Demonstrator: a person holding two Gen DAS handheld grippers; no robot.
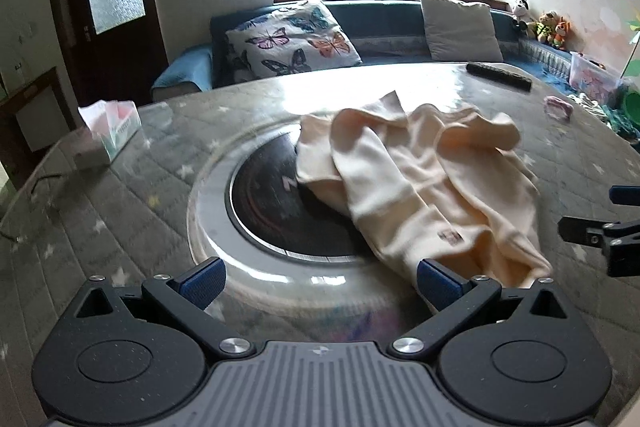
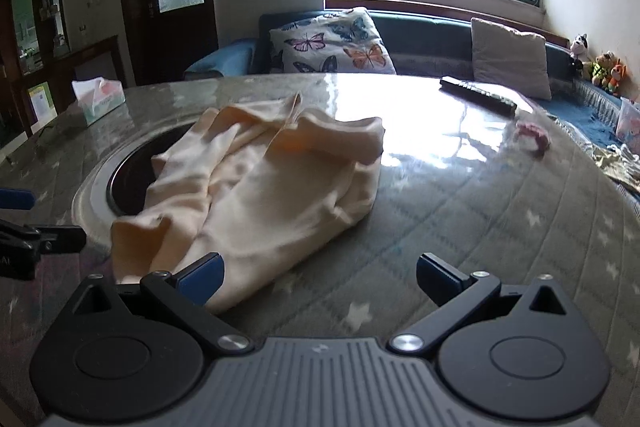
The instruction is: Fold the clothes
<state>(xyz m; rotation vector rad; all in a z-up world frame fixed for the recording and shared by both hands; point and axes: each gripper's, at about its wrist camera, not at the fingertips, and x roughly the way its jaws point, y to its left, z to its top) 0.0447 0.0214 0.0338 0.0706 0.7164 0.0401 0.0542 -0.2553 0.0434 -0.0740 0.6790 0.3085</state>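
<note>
Left gripper (image 1: 319,281) gapes wide and empty, just short of the cream garment (image 1: 420,187) heaped over the table's round black inset (image 1: 264,203); right gripper (image 2: 319,279), equally wide, holds nothing beside that garment's near hem; folding looks unstarted, everything left.

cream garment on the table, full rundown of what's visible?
The cream garment is soft knit-looking fabric, crumpled and unfolded, with ribbed cuff-like ends bunched toward the far side and a small dark mark near the near hem. It lies on the quilted table under a glossy cover, partly over the round dark inset. Both open grippers sit at its near edge; contact is unclear.
</note>
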